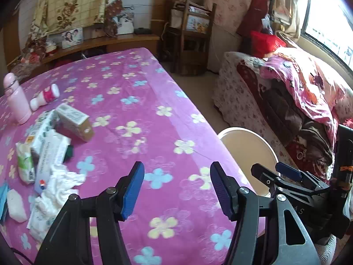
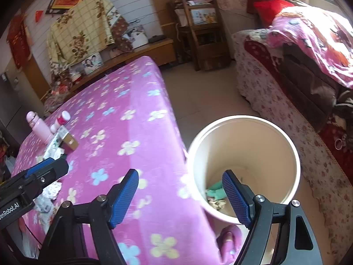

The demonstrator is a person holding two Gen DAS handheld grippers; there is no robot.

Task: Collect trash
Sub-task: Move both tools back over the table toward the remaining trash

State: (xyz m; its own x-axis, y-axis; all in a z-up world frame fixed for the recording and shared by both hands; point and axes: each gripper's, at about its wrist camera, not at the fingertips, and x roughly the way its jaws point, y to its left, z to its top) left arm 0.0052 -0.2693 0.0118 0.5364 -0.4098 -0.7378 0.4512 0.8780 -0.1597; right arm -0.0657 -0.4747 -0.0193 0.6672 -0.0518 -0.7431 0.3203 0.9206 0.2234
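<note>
My left gripper (image 1: 176, 170) hangs open and empty over the pink flowered bedspread (image 1: 141, 110). To its left lies a trash pile: crumpled white tissue (image 1: 64, 181), a tissue pack (image 1: 26, 163), a flat printed carton (image 1: 51, 152) and a small cardboard box (image 1: 74, 120). My right gripper (image 2: 179, 174) is open too, with nothing between its fingers, straddling the bed edge and the cream bin (image 2: 293, 154). Green and beige scraps (image 2: 215, 195) lie at the bin's bottom. The bin (image 1: 249, 152) stands on the floor beside the bed. Each gripper shows in the other's view, the right gripper (image 1: 267, 169) and the left gripper (image 2: 56, 164).
A pink flask (image 1: 16, 101) stands and a small white-and-red bottle (image 1: 45, 97) lies behind the pile. A sofa with blankets (image 2: 308, 66) lines the right side, a wooden chair (image 1: 194, 35) stands at the back. A pink slipper (image 2: 229, 240) shows by the bin.
</note>
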